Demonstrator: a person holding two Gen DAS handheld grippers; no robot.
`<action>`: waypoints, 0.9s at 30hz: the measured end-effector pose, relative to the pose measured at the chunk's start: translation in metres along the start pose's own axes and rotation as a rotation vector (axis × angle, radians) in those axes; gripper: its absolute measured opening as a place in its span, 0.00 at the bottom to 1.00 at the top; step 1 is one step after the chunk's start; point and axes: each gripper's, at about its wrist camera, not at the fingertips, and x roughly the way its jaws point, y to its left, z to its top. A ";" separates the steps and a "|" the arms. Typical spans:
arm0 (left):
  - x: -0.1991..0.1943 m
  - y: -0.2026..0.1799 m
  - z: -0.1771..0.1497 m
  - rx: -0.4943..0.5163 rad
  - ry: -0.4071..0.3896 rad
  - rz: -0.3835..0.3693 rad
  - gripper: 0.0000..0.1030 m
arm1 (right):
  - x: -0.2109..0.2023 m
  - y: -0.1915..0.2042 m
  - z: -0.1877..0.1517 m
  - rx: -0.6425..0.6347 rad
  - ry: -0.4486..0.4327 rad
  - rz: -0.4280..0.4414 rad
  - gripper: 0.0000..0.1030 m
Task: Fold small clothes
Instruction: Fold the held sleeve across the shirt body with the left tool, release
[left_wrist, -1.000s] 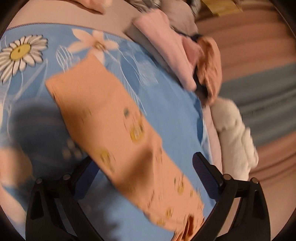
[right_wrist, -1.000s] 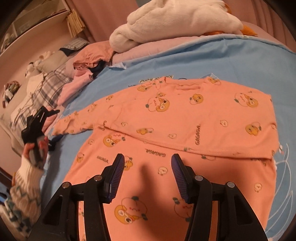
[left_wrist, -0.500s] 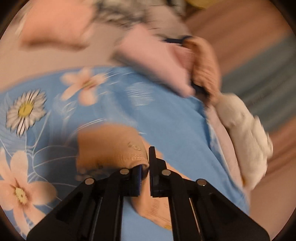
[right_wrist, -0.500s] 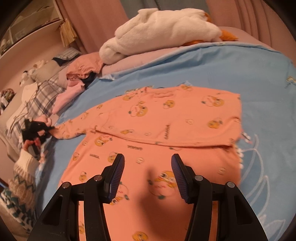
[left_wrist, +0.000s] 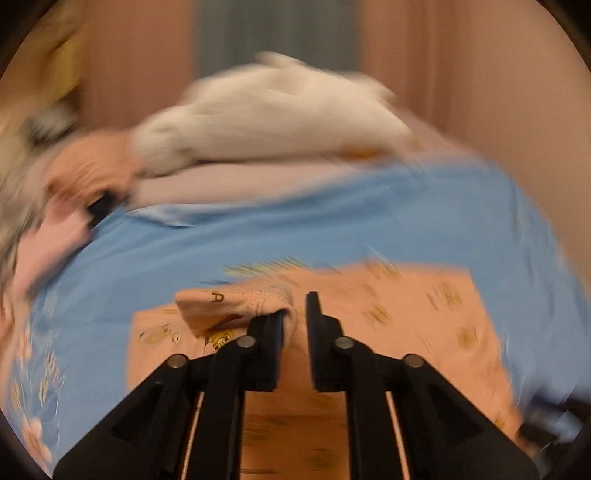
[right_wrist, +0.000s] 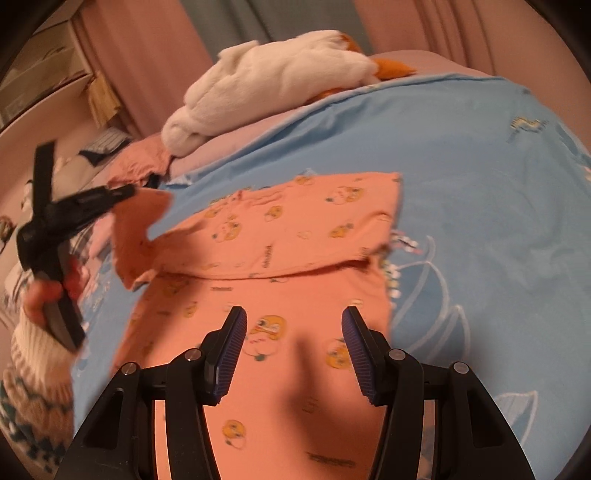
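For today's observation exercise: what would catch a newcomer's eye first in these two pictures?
The orange printed garment spread mid-frame on the blue floral bedsheet. At the left, the left gripper pinches its sleeve and lifts it off the sheet, while the right gripper hovers open above the body. A white plush toy lies behind.

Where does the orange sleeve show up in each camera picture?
Left wrist: sleeve just left of centre, cuff pinched in the left gripper.
Right wrist: sleeve at left, lifted off the shirt.
Shared landmark: white plush behind.
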 end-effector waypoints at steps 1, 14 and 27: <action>0.011 -0.021 -0.008 0.068 0.030 -0.008 0.30 | -0.001 -0.006 -0.001 0.014 0.004 -0.012 0.54; 0.008 -0.034 -0.091 0.218 0.219 -0.171 0.99 | 0.005 -0.009 0.011 -0.009 0.002 -0.036 0.54; -0.039 0.079 -0.135 -0.099 0.193 -0.061 0.99 | 0.112 0.141 0.036 -0.443 0.126 0.165 0.54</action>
